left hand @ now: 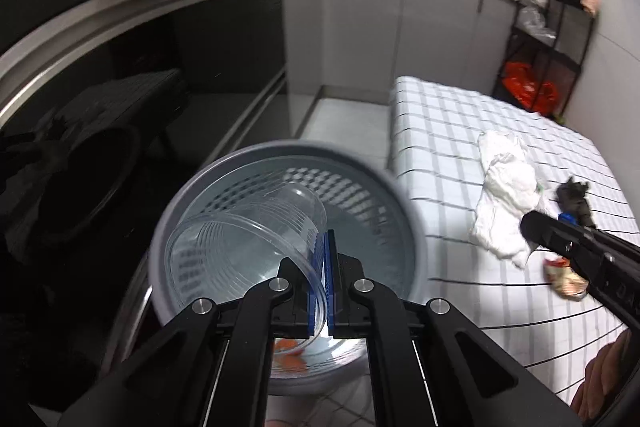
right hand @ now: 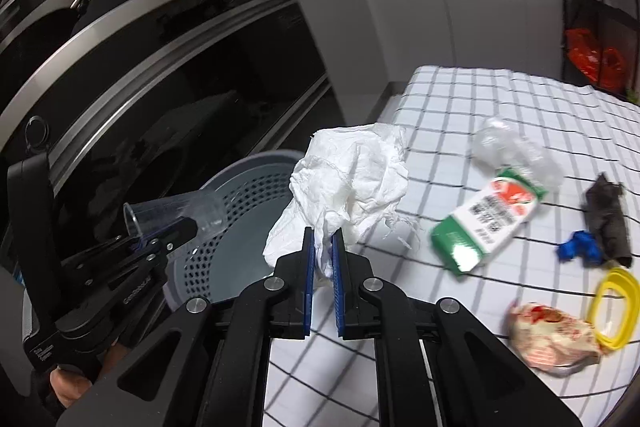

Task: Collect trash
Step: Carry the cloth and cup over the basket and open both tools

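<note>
My left gripper point(left hand: 325, 259) is shut on the rim of a clear plastic cup point(left hand: 244, 239) and holds it tilted over the grey perforated bin point(left hand: 404, 223). The cup point(right hand: 176, 213) and the bin point(right hand: 248, 187) also show in the right wrist view. My right gripper point(right hand: 322, 247) is shut on a crumpled white tissue point(right hand: 352, 179) at the table's left edge, next to the bin. The tissue also shows in the left wrist view point(left hand: 506, 195). Orange scraps point(left hand: 290, 351) lie in the bin's bottom.
On the checked tablecloth point(right hand: 480, 95) lie a green and white carton point(right hand: 488, 223), a crumpled clear bottle point(right hand: 508, 147), a red-printed wrapper point(right hand: 548, 335), a yellow ring point(right hand: 616, 303), a blue scrap point(right hand: 578, 247) and a dark rag point(right hand: 606, 219). A dark oven front point(right hand: 180, 87) stands left.
</note>
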The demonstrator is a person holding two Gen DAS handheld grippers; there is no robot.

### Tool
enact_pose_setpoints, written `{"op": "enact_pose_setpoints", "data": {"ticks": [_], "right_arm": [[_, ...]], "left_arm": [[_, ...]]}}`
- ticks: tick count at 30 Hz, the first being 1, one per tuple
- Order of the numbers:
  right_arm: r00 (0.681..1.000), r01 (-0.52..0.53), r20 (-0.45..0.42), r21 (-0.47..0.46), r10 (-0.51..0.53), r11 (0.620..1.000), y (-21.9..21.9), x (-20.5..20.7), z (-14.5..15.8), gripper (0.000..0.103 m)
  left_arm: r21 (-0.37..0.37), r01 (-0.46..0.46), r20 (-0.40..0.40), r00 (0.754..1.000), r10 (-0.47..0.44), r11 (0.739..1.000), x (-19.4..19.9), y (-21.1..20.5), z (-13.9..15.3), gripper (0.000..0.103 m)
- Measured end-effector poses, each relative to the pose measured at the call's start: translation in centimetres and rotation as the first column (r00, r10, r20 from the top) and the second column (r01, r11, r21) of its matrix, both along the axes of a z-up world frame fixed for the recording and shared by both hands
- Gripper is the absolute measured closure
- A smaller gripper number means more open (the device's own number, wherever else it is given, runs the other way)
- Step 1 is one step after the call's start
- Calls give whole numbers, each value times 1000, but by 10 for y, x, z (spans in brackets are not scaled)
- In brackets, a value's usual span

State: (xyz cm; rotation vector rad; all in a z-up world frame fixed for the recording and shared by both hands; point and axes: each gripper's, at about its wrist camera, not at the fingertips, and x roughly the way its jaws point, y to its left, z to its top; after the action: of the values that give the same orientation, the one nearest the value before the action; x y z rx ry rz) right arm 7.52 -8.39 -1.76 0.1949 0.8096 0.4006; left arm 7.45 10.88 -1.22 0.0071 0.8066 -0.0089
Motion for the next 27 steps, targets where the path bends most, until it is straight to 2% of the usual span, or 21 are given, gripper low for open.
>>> {"op": "enact_pose_setpoints", "data": {"ticks": [8,11,20,27], "right_arm": [[991,-135,-32,-43,133,990,62,17,-11,95],[987,-155,-42,-52,153,987,74,19,-16,95],[980,-179,-100,-31,175,983,79,38,-33,94],[980,-177,-93,-22,174,984,78,37,-35,93]], "left_arm": [[12,-62,-36,997,63,998,9,26,-11,99],[10,-79,-46,996,80,997,10,31,-14,98],[15,-109,-58,992,110,994,10,42,-19,96],[10,-119,-65,991,119,993,12,47,-20,96]]}}
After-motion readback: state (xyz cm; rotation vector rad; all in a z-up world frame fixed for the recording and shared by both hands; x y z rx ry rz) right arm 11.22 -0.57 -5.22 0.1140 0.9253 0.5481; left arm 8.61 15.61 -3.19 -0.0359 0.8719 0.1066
